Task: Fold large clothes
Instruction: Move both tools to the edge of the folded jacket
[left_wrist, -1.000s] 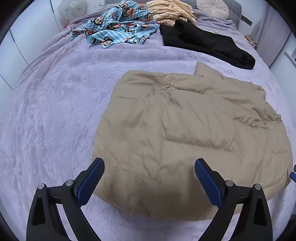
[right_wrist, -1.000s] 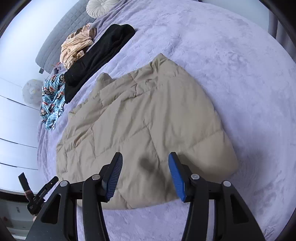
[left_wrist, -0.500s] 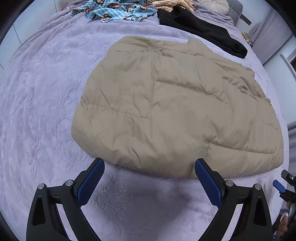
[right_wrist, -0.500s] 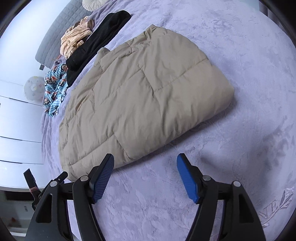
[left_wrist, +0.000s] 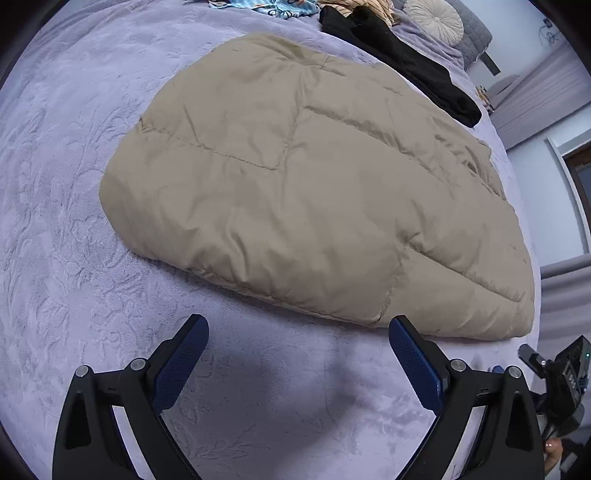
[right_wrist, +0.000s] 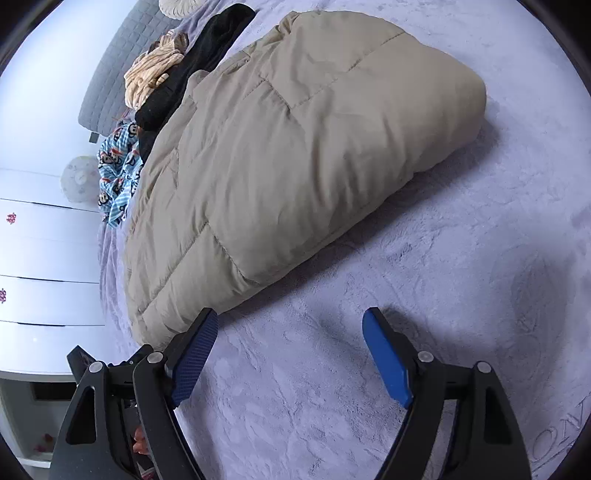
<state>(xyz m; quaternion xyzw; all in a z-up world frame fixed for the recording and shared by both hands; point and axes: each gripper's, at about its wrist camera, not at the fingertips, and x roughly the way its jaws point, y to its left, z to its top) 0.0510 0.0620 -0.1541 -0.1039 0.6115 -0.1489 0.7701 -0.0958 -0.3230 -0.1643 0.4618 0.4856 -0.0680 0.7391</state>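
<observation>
A beige quilted puffer jacket (left_wrist: 310, 184) lies folded in a thick pad on the lilac bedspread (left_wrist: 74, 258); it also shows in the right wrist view (right_wrist: 295, 147). My left gripper (left_wrist: 299, 354) is open and empty, low over the bedspread just short of the jacket's near edge. My right gripper (right_wrist: 291, 347) is open and empty, near the jacket's near corner, its left finger close to the edge. The right gripper also shows at the lower right of the left wrist view (left_wrist: 554, 373).
A black garment (left_wrist: 402, 62), a blue monkey-print cloth (right_wrist: 118, 177) and a peach striped garment (right_wrist: 155, 74) lie at the far end of the bed near a round cushion (left_wrist: 436, 16). White drawers (right_wrist: 44, 258) stand beside the bed.
Both grippers have pulled back off the jacket and dropped lower toward the bedspread. The right gripper has opened wider. The jacket lies where it was.
</observation>
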